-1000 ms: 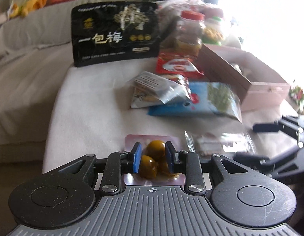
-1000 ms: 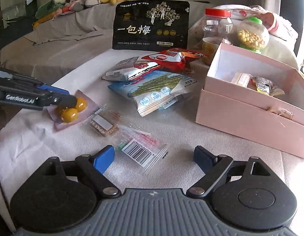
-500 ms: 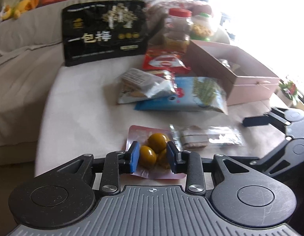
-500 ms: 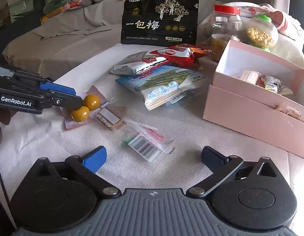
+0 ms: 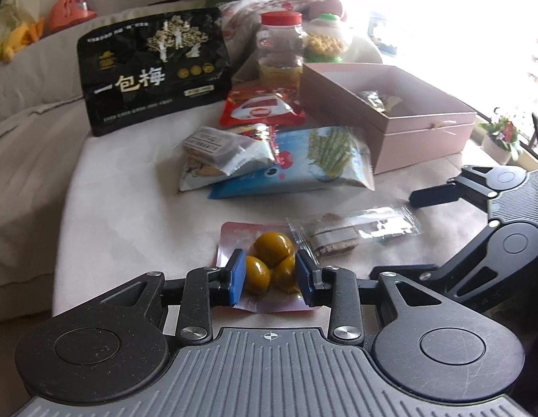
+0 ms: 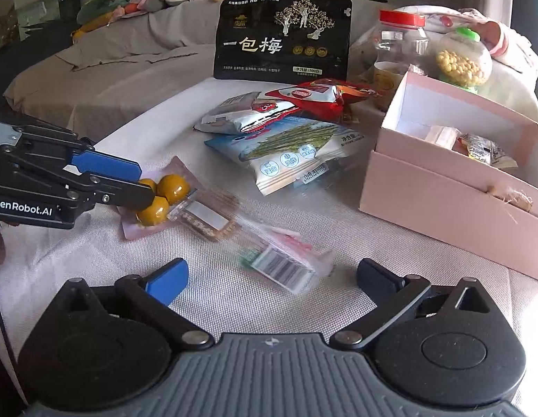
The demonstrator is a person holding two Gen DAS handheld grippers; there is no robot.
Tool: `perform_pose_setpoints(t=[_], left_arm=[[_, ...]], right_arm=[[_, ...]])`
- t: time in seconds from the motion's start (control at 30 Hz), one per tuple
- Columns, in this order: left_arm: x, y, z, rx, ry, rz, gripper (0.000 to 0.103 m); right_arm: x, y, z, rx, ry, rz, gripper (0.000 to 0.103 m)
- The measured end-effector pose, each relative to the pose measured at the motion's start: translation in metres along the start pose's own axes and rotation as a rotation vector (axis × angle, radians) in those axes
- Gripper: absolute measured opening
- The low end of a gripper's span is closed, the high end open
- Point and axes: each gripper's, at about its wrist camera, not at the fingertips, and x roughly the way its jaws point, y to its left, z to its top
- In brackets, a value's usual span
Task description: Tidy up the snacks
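My left gripper (image 5: 269,278) is shut on a pink packet of yellow-brown round snacks (image 5: 269,253), held just above the cloth-covered table; it also shows in the right wrist view (image 6: 161,194) with the left gripper (image 6: 140,187) on it. My right gripper (image 6: 270,278) is open and empty, just in front of a clear packet with a barcode (image 6: 283,267). A clear packet with a brown bar (image 5: 338,236) lies right of the held packet. The open pink box (image 6: 442,191) with a few snacks inside stands at the right.
A blue-and-white asparagus bag (image 6: 290,153), a grey-white bag (image 6: 241,114) and a red bag (image 6: 321,97) are piled mid-table. A large black bag (image 6: 283,38) and two jars (image 6: 401,52) stand behind. The table edge (image 5: 64,243) drops off at left toward a sofa.
My left gripper has carried the yellow-snack packet forward and right, toward the clear packets. My right gripper has moved forward over the table, closer to the barcode packet, still open.
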Motion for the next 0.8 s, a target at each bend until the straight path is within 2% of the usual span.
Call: perform_pose_setpoints(t=[0.1, 0.17, 0.33, 0.8], left_arm=[[0.001, 0.001, 0.000, -0.004, 0.004, -0.038, 0.042], [0.000, -0.002, -0.002, 0.019, 0.007, -0.029, 0.043], [0.008, -0.006, -0.005, 0.034, 0.035, -0.015, 0.056], [0.019, -0.007, 0.005, -0.012, 0.043, -0.013, 0.056]], right_arm=[[0.000, 0.000, 0.000, 0.000, 0.000, -0.001, 0.103], [0.000, 0.000, 0.000, 0.000, 0.000, 0.000, 0.103], [0.000, 0.000, 0.000, 0.000, 0.000, 0.000, 0.103], [0.000, 0.000, -0.001, -0.001, 0.000, -0.001, 0.103]])
